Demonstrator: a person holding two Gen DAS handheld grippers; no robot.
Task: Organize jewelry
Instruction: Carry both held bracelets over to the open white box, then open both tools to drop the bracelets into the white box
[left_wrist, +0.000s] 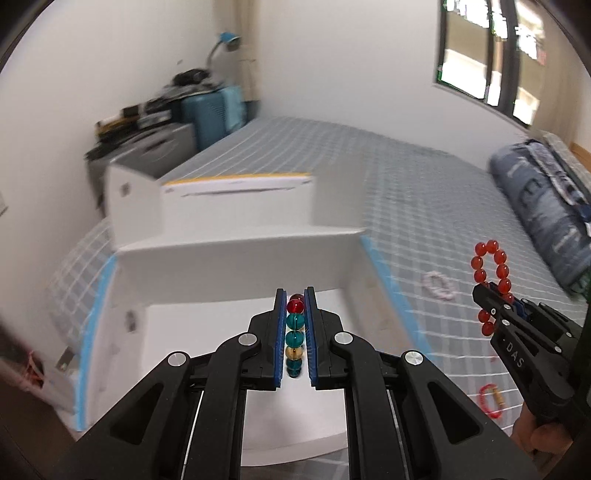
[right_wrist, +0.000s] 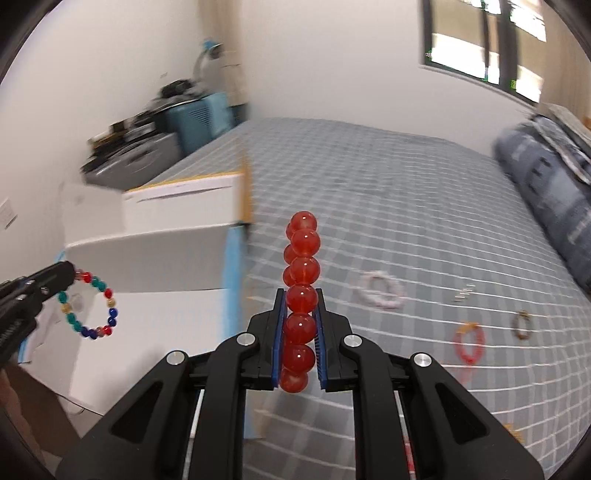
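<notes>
My left gripper (left_wrist: 295, 295) is shut on a multicoloured bead bracelet (left_wrist: 295, 328) and holds it over the open white box (left_wrist: 236, 258) on the bed. The bracelet (right_wrist: 88, 306) hangs as a ring from the left gripper (right_wrist: 72, 273) in the right wrist view. My right gripper (right_wrist: 300, 293) is shut on a red bead bracelet (right_wrist: 301, 280), held above the bed to the right of the box (right_wrist: 147, 251). The red bracelet (left_wrist: 493, 273) and right gripper (left_wrist: 491, 291) also show in the left wrist view.
On the grey checked bedspread (right_wrist: 406, 206) lie a pale pink bracelet (right_wrist: 382, 290), a red thin bracelet (right_wrist: 469, 343), a small brown ring (right_wrist: 521, 325) and a tiny metal piece (right_wrist: 464, 291). A rolled blue quilt (right_wrist: 546, 192) lies at the right. Cluttered furniture (left_wrist: 147, 122) stands by the wall.
</notes>
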